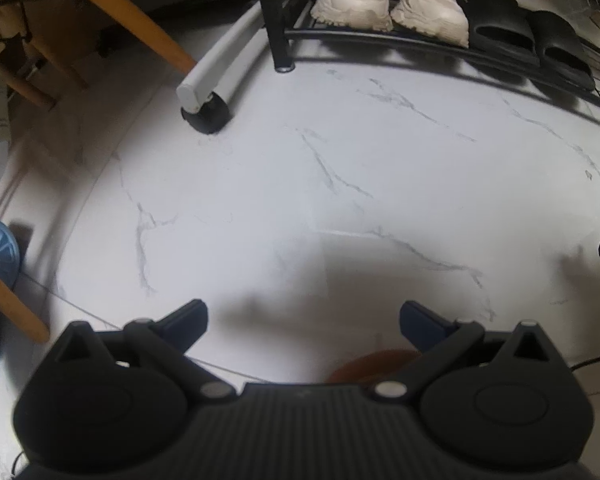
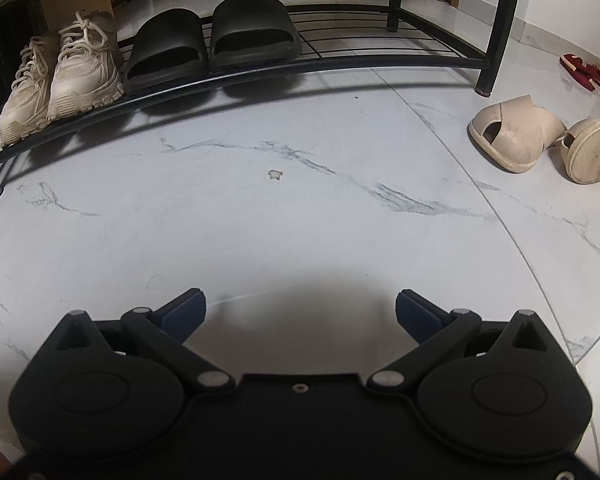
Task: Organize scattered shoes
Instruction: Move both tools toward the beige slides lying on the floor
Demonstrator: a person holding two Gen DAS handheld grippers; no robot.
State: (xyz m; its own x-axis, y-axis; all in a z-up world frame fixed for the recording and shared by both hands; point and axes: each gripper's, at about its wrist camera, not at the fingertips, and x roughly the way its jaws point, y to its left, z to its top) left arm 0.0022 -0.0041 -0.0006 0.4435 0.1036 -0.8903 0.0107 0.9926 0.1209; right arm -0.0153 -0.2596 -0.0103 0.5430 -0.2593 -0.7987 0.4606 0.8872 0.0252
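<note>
Right wrist: right tongs wide open, empty; left tongs same, over floor.

Left gripper: fingers spread wide, nothing between them. Black body low in its own view, both linkage arms splayed outward, blue-padded fingertips angled inward. Pointed forward and slightly down, not touching anything. A blurred reddish-brown patch shows just behind the right linkage; cannot tell what it is.

Right gripper: same pose, fingers spread wide and empty. Ribbed blue pads clearly visible on both tips. Body level, aimed forward and slightly down, clear of contact. No hand visible in either view.
</note>
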